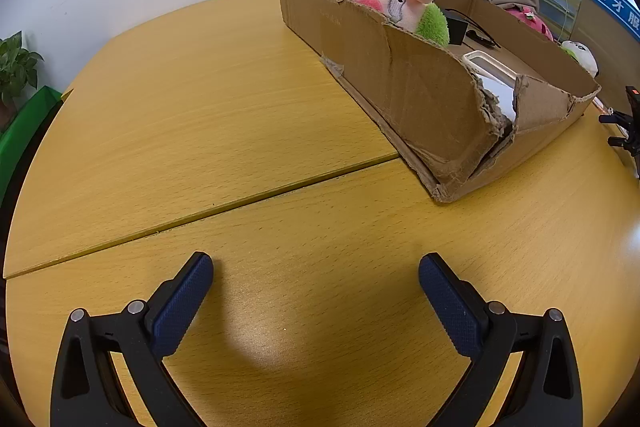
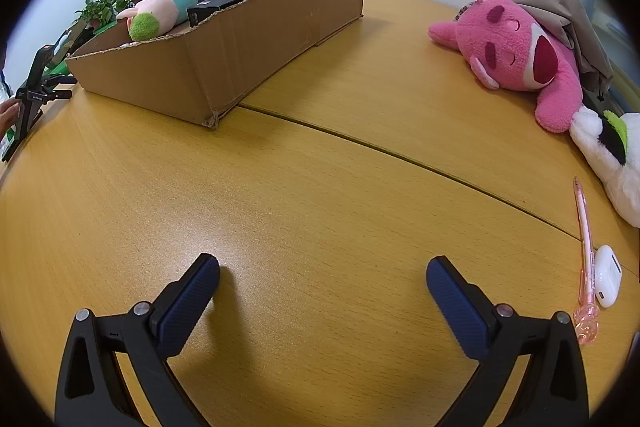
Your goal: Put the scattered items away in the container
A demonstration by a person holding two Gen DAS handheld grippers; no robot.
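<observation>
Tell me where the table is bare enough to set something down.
Bare wood lies between the right gripper and the cardboard box, and left of the box ahead of the left gripper. Crowded: pink plush, white plush, pen, earbud case.

Torn cardboard box (image 1: 420,95); pink pen (image 2: 585,247) outside

Both tools look identical tbh: the left gripper (image 1: 316,267) and right gripper (image 2: 323,269) each have matte black plastic arms with triangular cutouts, two round silver screws per side, and dark blue fingers (image 1: 182,307) with a knurled, textured pad face.
</observation>
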